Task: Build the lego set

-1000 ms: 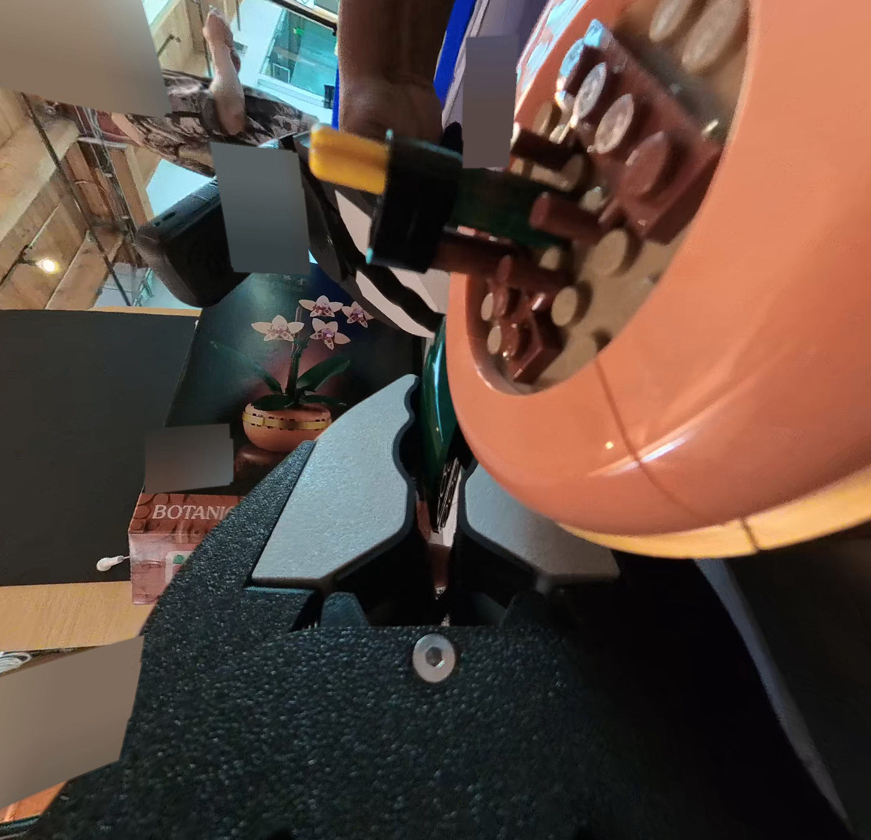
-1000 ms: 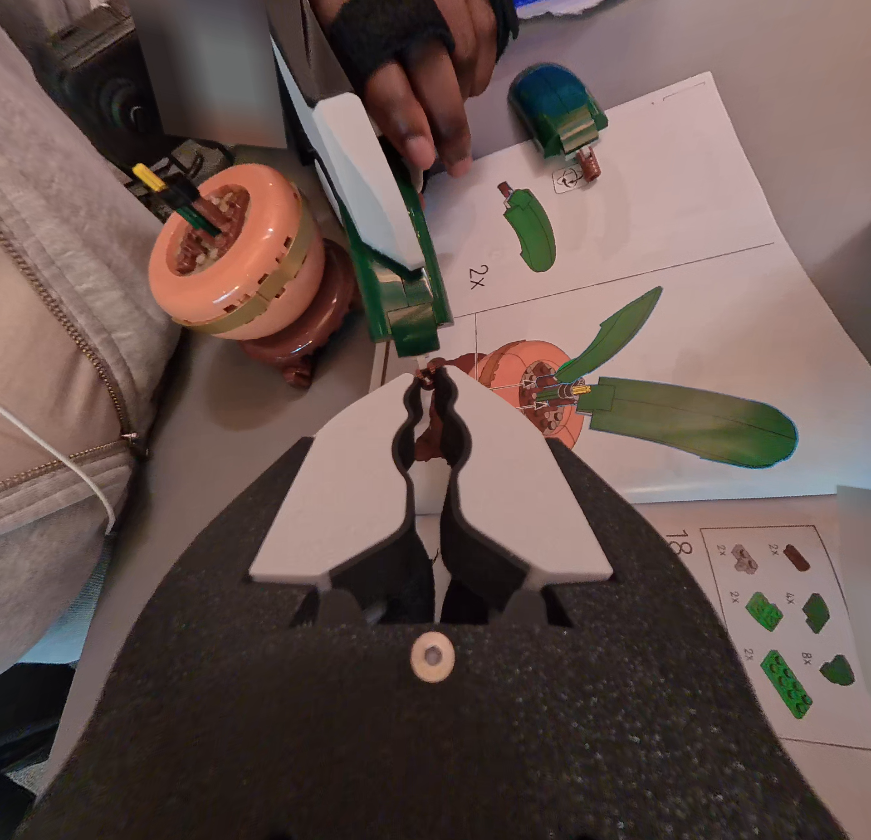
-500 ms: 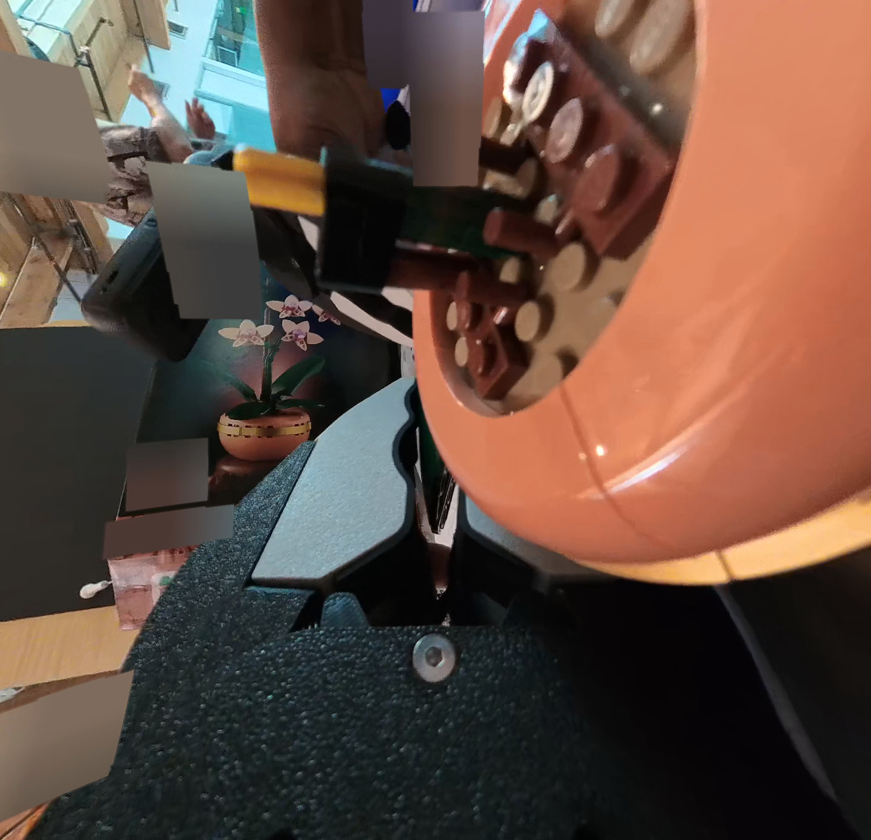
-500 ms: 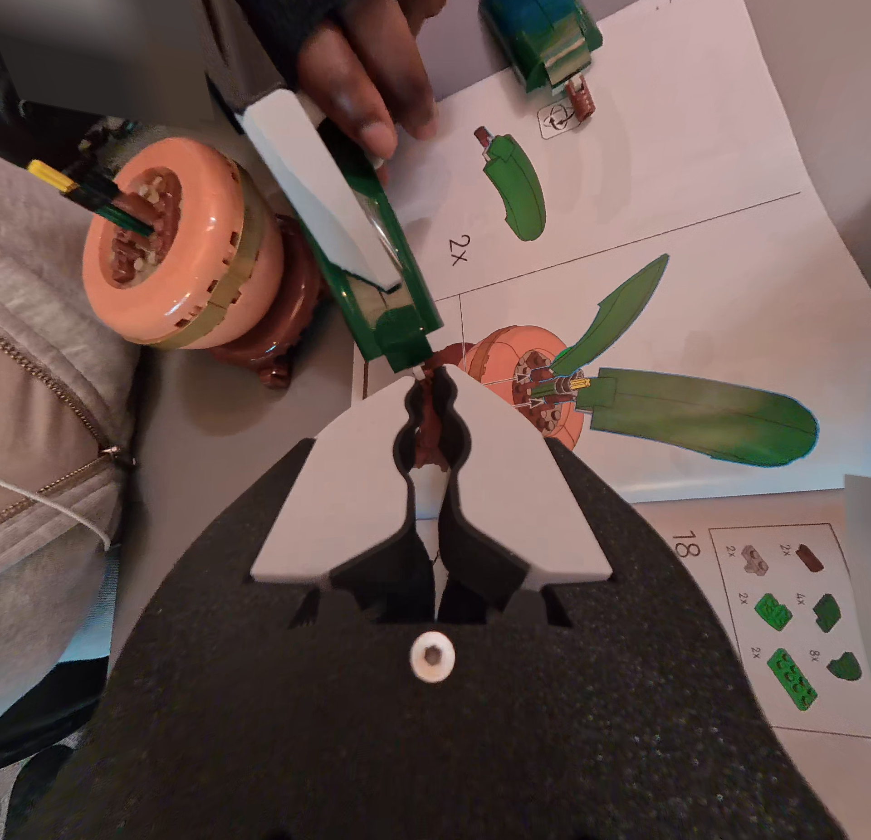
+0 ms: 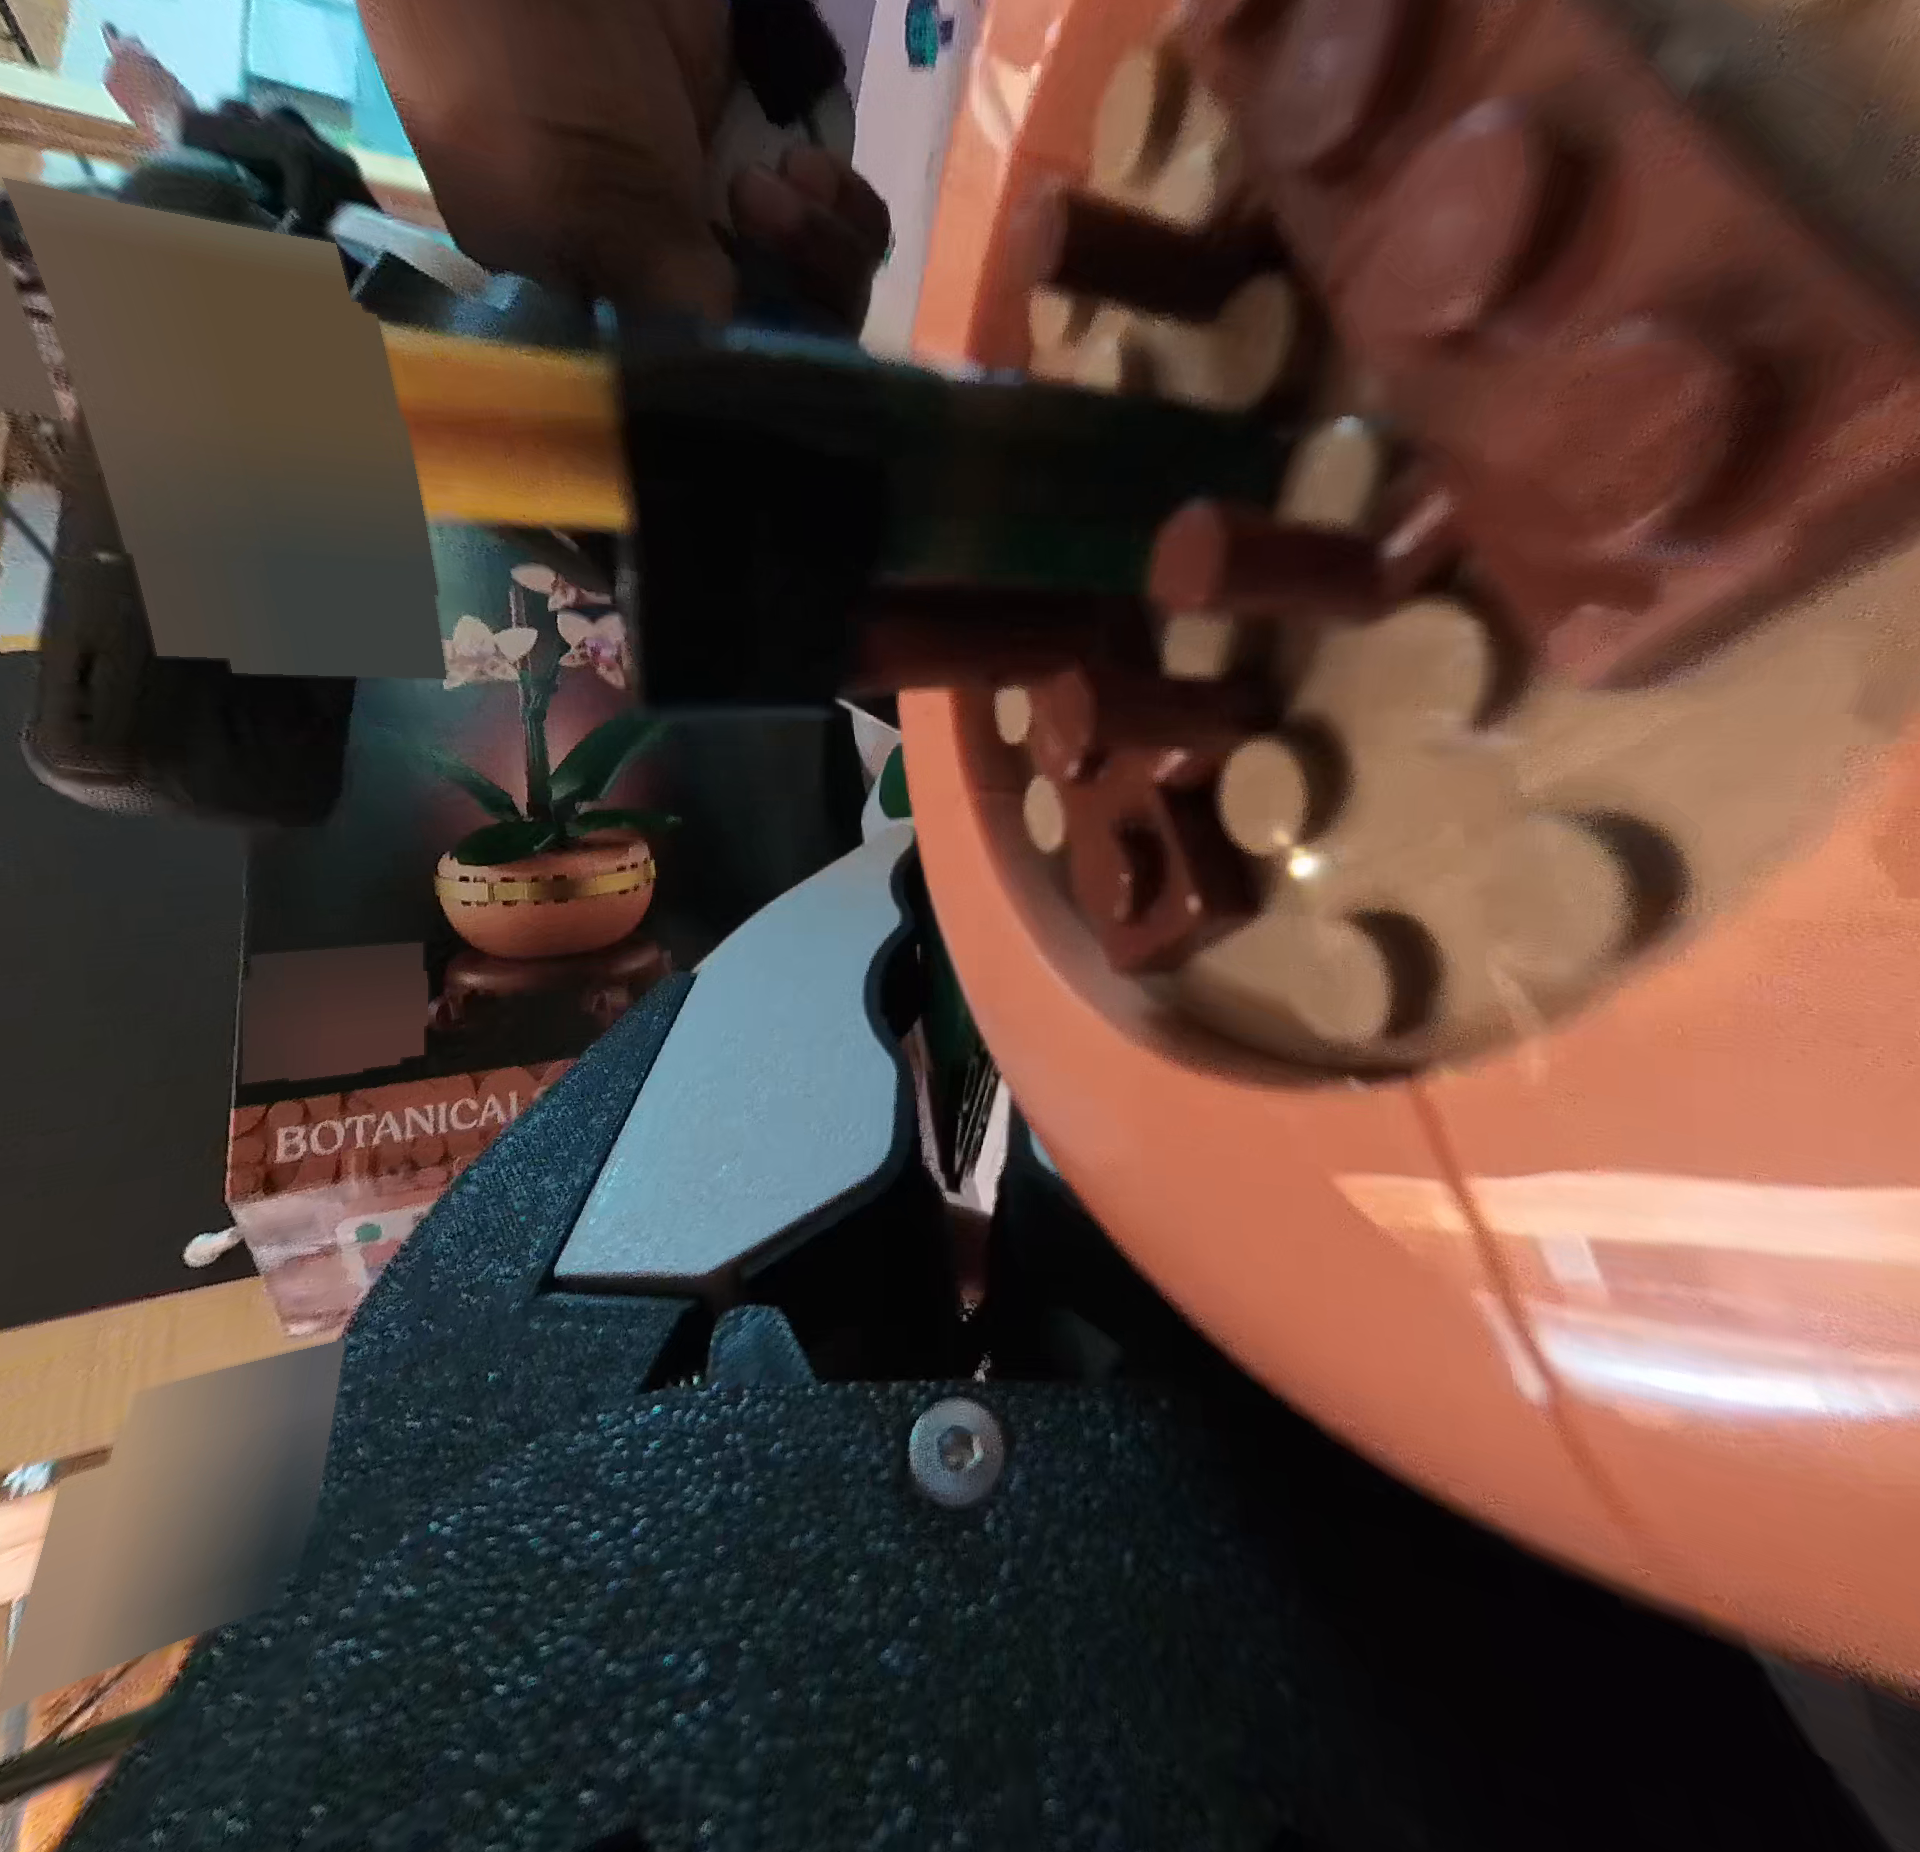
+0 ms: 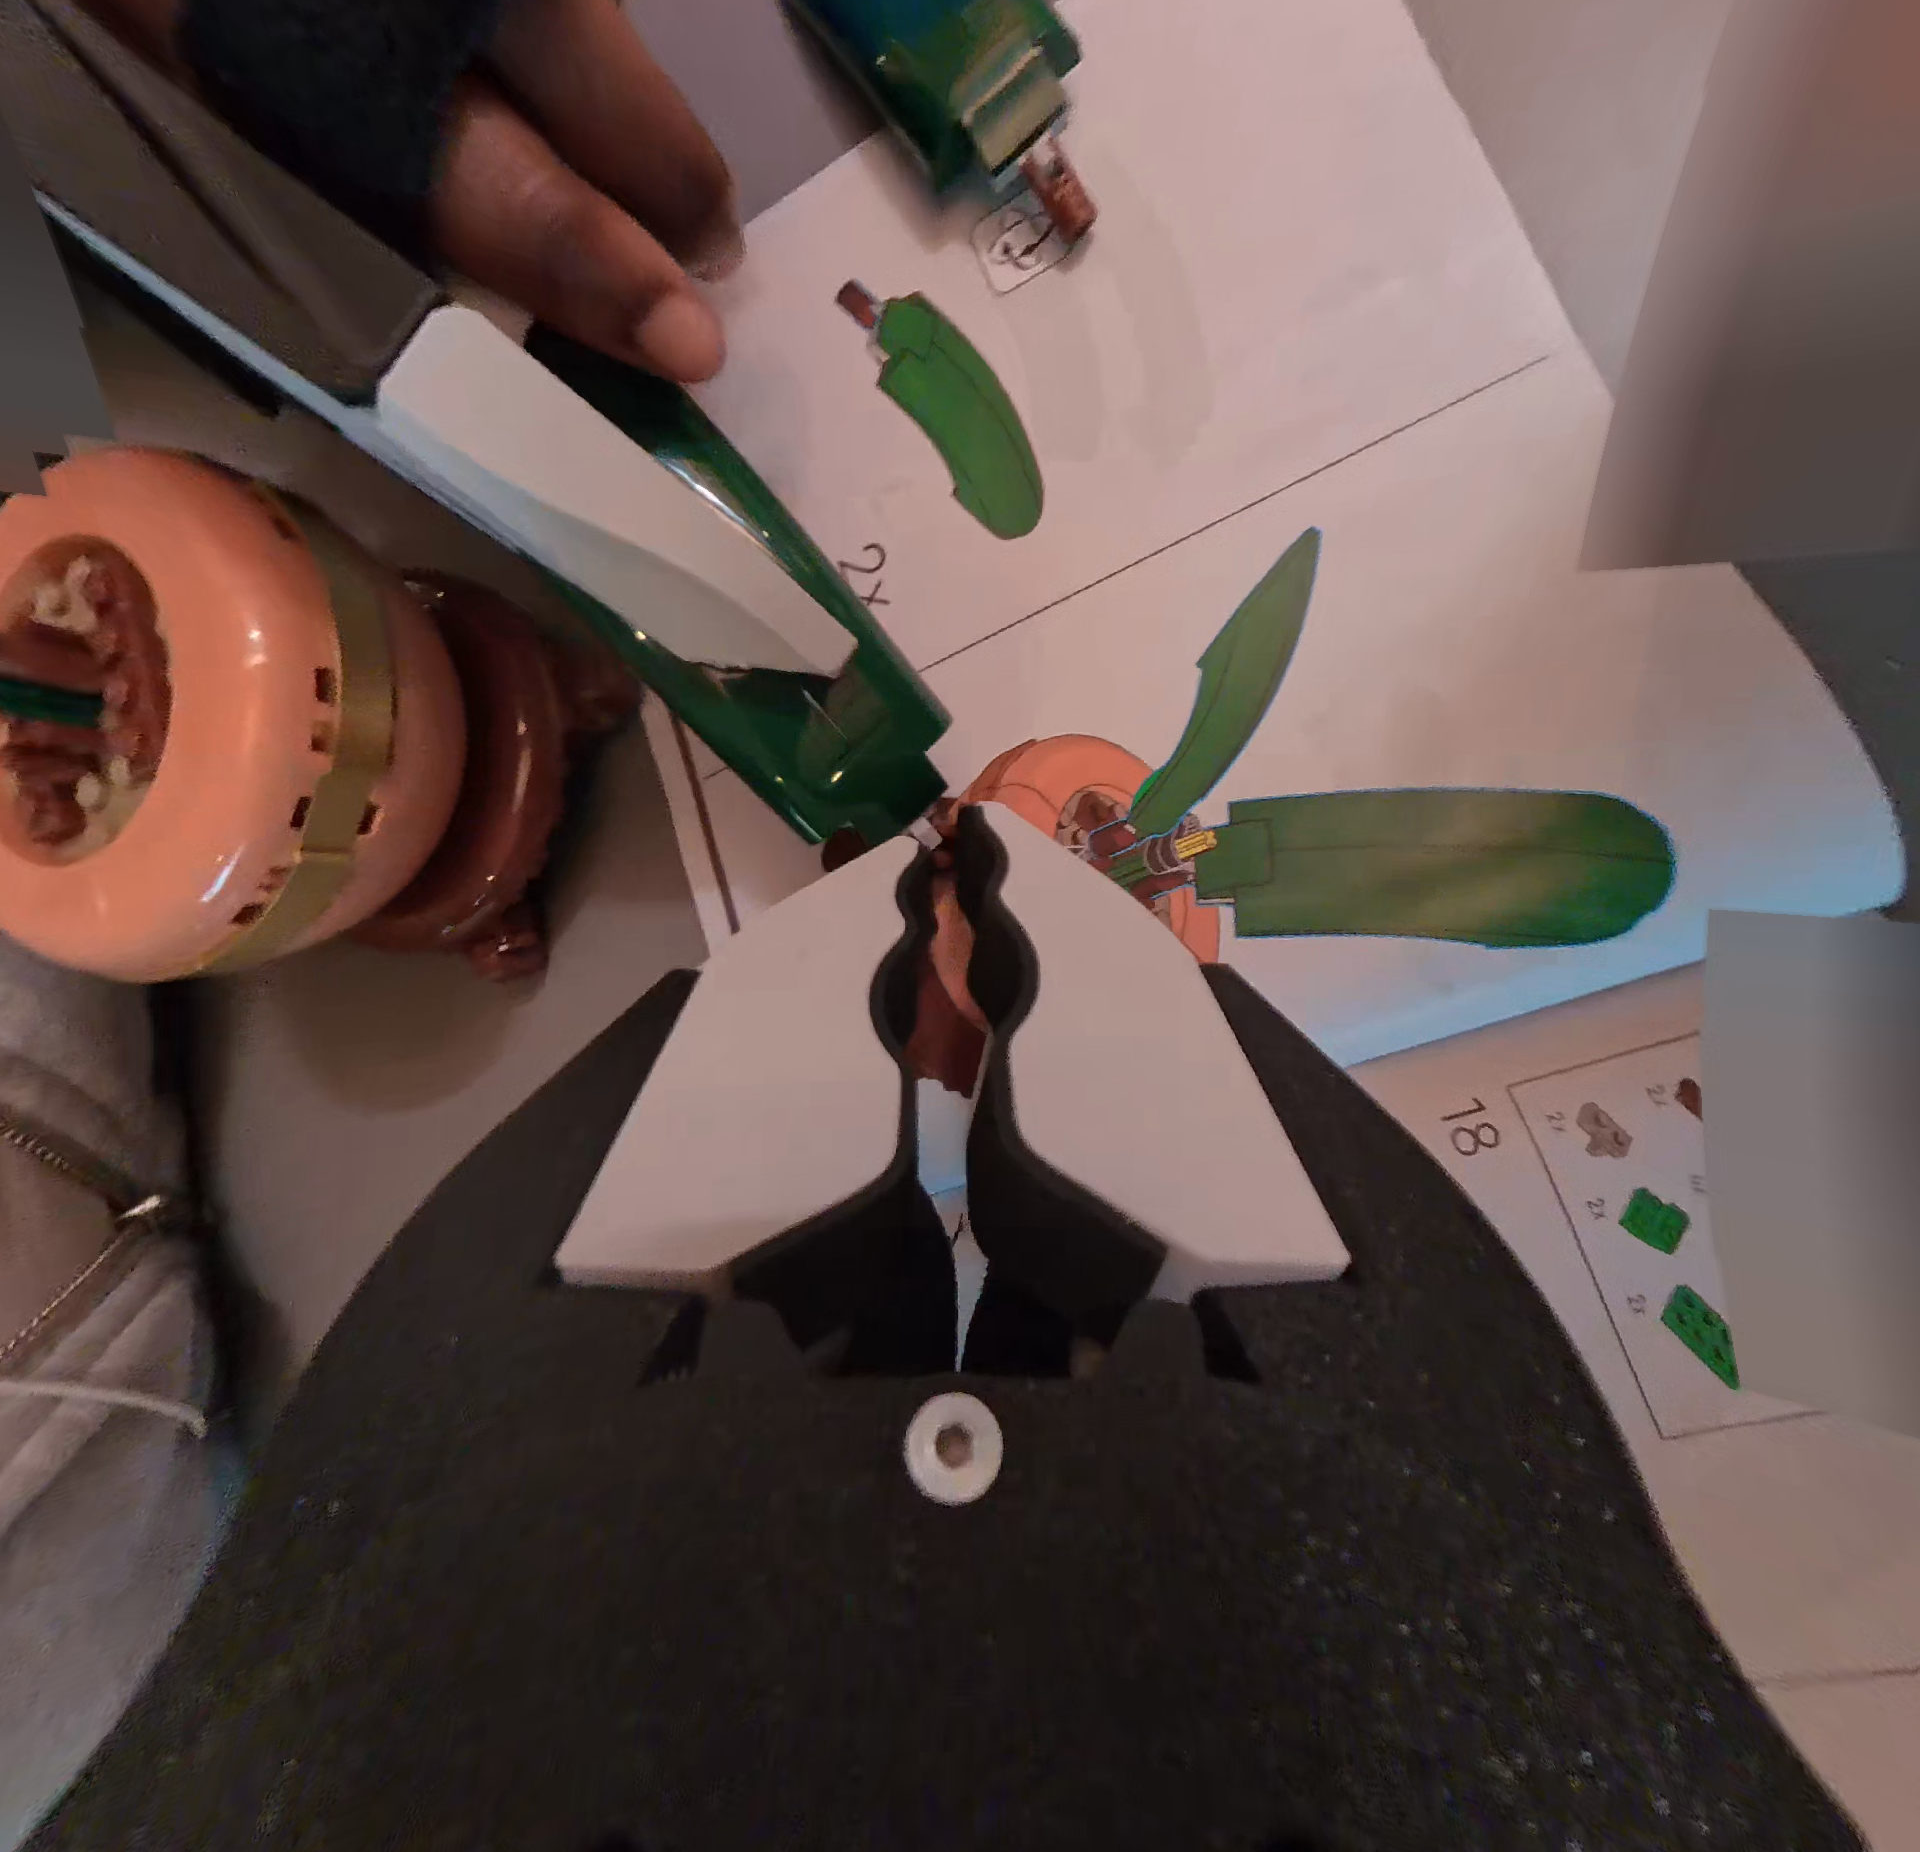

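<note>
My left gripper (image 5: 935,971) is shut on a long dark green leaf (image 5: 961,1064); its right finger is hidden behind the salmon pot (image 5: 1351,1335). A black and green stem (image 5: 883,514) with a yellow tip sticks out of the pot's studded top. In the right wrist view, my left gripper (image 6: 862,732) holds the leaf (image 6: 831,763) beside the pot (image 6: 208,722). My right gripper (image 6: 956,836) is shut on a small brown connector piece (image 6: 940,992). The connector's tip meets the leaf's lower end.
An open instruction booklet (image 6: 1299,452) lies on the grey table under my grippers. A second green leaf (image 6: 925,46) with a brown connector lies at its top edge. A person's grey sleeve (image 6: 73,1231) is at the left. The set's box (image 5: 468,867) stands behind.
My right gripper has closed in on the leaf's end, and the connector now touches it. The pot has slid left in the right wrist view and looms larger and blurred in the left wrist view.
</note>
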